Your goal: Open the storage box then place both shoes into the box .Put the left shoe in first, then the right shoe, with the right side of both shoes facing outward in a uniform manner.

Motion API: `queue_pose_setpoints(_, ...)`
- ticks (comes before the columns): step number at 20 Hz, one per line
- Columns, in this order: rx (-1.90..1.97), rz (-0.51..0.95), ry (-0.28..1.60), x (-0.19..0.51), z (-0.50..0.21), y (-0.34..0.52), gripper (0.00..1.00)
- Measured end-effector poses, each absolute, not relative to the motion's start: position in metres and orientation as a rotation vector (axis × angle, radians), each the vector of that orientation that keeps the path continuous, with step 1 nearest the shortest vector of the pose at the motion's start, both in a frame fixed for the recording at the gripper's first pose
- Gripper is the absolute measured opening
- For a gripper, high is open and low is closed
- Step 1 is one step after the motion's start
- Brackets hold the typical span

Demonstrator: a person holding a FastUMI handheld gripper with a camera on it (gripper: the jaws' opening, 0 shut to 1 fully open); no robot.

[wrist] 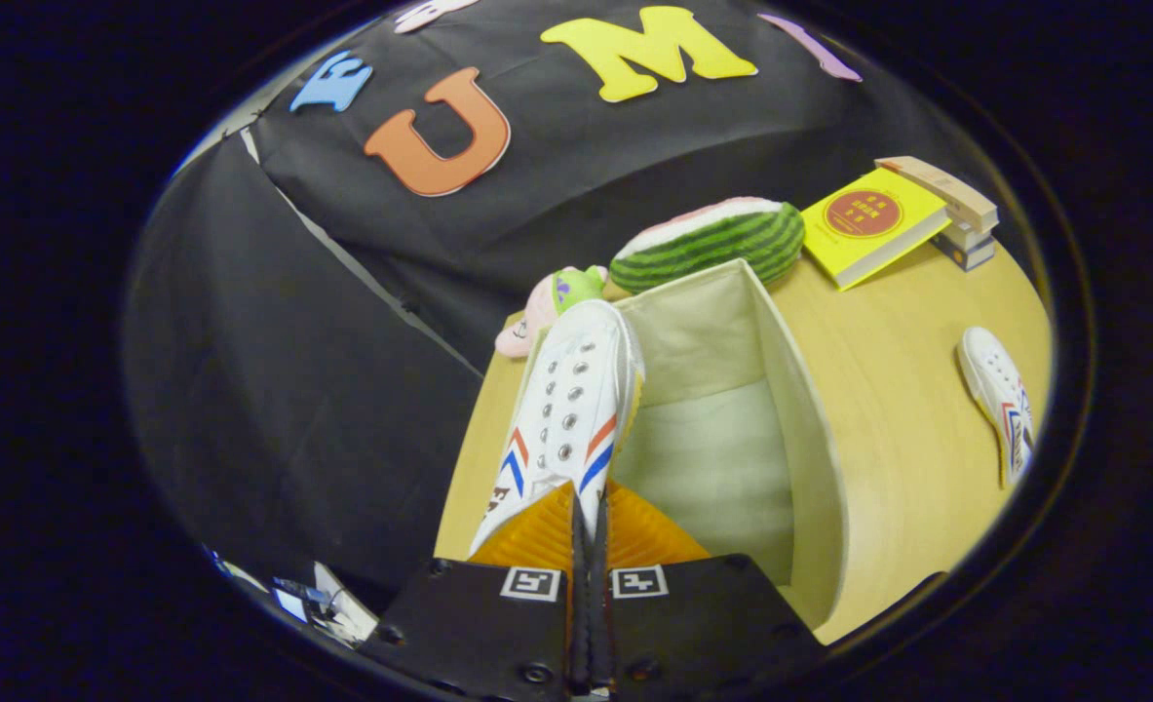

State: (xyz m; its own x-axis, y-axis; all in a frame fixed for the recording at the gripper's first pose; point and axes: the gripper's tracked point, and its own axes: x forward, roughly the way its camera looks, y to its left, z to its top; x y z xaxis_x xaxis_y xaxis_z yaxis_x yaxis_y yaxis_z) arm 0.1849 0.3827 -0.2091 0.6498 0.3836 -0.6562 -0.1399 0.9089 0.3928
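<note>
While the gripper is seen from its own camera, its two fingers stand pressed nearly together, pinching a thin part of a white shoe at the heel end. This shoe has metal eyelets and red and blue stripes on both sides; it points away from the fingers, toe toward the booth wall, over the left side of the open storage box. Whether the shoe touches the box floor cannot be told.

The storage box is a cream fabric bin, open at the top, its pale interior visible just ahead and to the right of the fingers. It stands on a light wooden table.

The second white shoe lies on the table well to the right of the box, apart from it.

Beyond the box sit a watermelon-slice plush and a small pink and green plush toy. Farther right, a yellow book leans on a stack of wooden blocks.
</note>
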Motion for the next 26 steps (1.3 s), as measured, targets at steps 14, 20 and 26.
queue_pose_setpoints(14, -0.182, 0.149, 0.596, 0.18, -0.13, 0.232, 0.95)
queue_pose_setpoints(20, -0.183, 0.056, 0.698, 0.185, -0.153, 0.13, 0.96)
queue_pose_setpoints(26, -0.225, -0.054, 0.807, 0.186, -0.191, 0.019, 0.96)
